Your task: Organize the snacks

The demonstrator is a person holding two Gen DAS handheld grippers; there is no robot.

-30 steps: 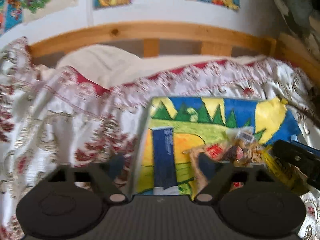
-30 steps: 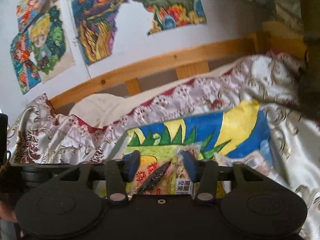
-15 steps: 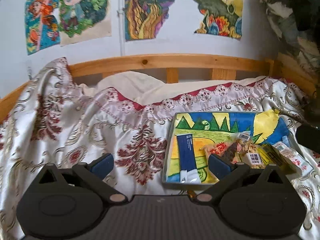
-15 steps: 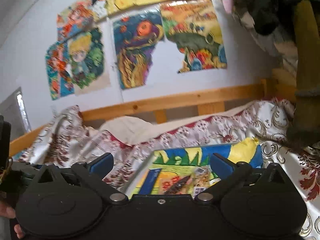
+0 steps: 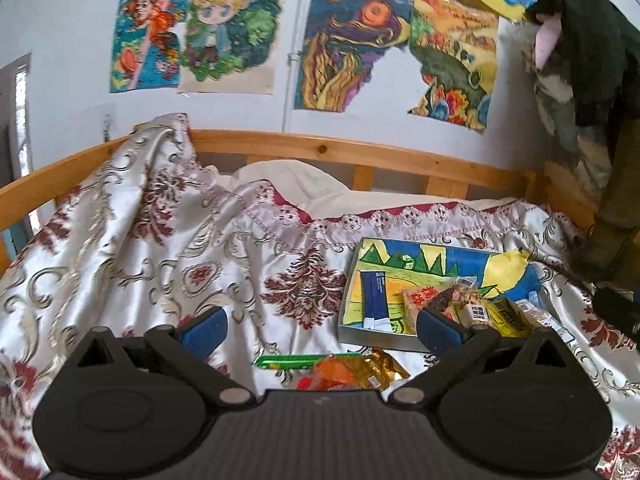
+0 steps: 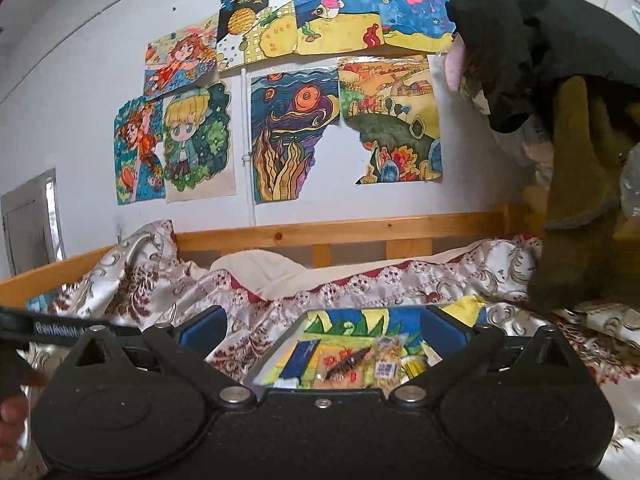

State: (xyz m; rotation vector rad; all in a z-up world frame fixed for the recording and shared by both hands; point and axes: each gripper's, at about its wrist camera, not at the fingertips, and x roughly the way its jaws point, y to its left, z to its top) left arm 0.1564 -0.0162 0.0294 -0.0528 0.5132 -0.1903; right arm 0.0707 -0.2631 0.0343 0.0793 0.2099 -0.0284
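Your left gripper (image 5: pixel 322 324) stands wide open, and nothing is between its blue fingertips (image 5: pixel 202 326). In the left wrist view, the tray (image 5: pixel 374 339) with a painted landscape on its bottom lies on the patterned bedspread (image 5: pixel 160 248), at the right of the frame's middle. Inside it you see a dark blue packet (image 5: pixel 374 294) at the left side, and just beside it, to the right, a heap of snack packets (image 5: pixel 460 306) touching each other. Some of them reach over the tray's right edge. Outside the tray, at the lower centre of the frame, a green stick packet (image 5: pixel 292 361) and a gold and orange wrapper (image 5: pixel 356 370) lie on the bedspread, near the tray's front wall. Your right gripper (image 6: pixel 322 328) is also fully spread and empty. In its view the tray (image 6: pixel 276 350) sits low in the centre, partly hidden behind the gripper body. Behind the bed, a wooden rail (image 6: pixel 340 232) runs across, and coloured drawings (image 6: pixel 296 136) hang on the wall above it.
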